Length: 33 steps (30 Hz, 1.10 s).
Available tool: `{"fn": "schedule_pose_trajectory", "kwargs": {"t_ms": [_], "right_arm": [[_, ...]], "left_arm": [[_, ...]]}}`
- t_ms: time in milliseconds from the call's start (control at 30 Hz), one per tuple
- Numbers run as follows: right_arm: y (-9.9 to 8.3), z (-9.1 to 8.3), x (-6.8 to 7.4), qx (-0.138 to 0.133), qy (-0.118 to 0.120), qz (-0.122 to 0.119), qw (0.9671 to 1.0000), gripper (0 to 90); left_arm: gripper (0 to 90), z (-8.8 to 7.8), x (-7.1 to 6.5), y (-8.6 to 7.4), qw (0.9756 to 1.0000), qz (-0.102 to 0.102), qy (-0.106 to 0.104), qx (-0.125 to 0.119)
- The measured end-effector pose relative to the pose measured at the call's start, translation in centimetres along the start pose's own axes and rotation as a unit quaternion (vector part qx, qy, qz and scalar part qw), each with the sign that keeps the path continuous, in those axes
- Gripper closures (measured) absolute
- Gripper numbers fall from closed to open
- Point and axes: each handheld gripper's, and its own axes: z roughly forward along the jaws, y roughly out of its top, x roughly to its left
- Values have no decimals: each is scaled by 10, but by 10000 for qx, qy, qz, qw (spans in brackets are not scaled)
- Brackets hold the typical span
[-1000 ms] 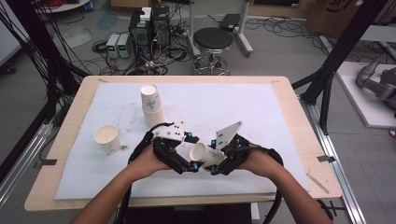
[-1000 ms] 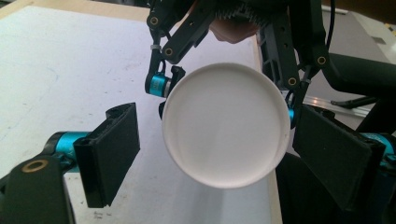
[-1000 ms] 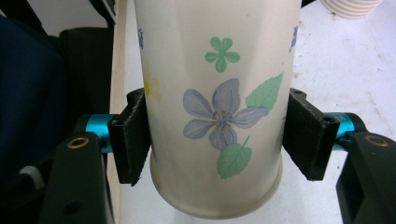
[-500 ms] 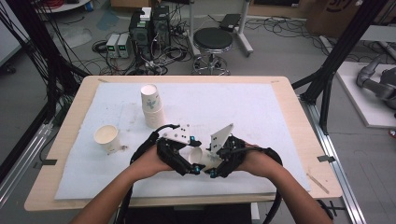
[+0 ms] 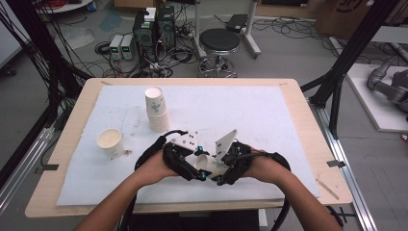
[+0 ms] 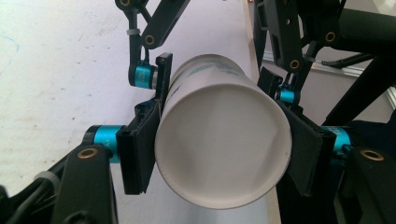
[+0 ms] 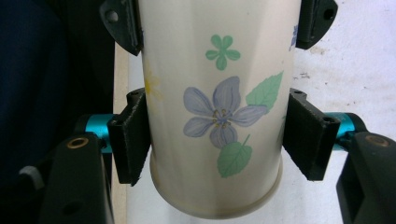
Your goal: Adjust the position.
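Paper, white with blue flowers: the cup (image 6: 223, 140) lies sideways between my two grippers above the near table edge. My left gripper (image 6: 219, 154) has just been closing and now clamps its rim end; my right gripper (image 7: 217, 140) pinches its base end. I judge this a handover or pulling nested cups apart; next, one side must let go. Beyond, the white mat (image 5: 269, 115), a cup stack (image 5: 157, 109), a lone cup (image 5: 109, 143), then a stool (image 5: 219, 41).

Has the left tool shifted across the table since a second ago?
No. In the high view the left tool sits at the same spot below the cup stack. Its jaws have just been closing on the held cup.
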Motion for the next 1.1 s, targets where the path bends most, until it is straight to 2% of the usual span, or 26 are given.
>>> {"fn": "schedule_pose_trajectory", "kwargs": {"t_ms": [100,167,200,267,367,633,733,833,867,1067,1100], "right_arm": [[0,-1,0,-3,-41,-16,10000,291],[-1,-2,1,-101,-55,44,9999,265],[-1,-3,0,-154,-16,52,9999,245],[-3,-6,0,-320,-84,69,9994,222],[-7,-12,-1,-577,-104,211,9981,220],[-17,-25,-1,-1276,-99,503,9905,220],[-23,-30,0,-1578,-151,649,9852,221],[-30,-32,1,-1916,-259,821,9777,221],[-31,-33,1,-1968,-310,839,9764,221],[-46,-38,5,-2573,-722,1022,9582,211],[-48,-38,6,-2617,-780,1039,9564,210]], "left_arm": [[352,-1,0,0,10000,53,25,-23],[355,-1,0,-1,10000,26,46,-82],[356,-2,1,-2,9999,26,63,-102],[358,-3,1,-4,9998,-30,65,-168],[358,-5,2,-7,9994,-102,87,-306],[358,-13,5,-21,9973,-325,198,-628],[358,-16,5,-28,9954,-434,293,-796],[358,-18,5,-34,9939,-501,357,-914],[357,-19,5,-36,9933,-527,382,-958],[358,-25,3,-47,9890,-590,552,-1240],[358,-27,3,-49,9878,-597,585,-1314]]}}
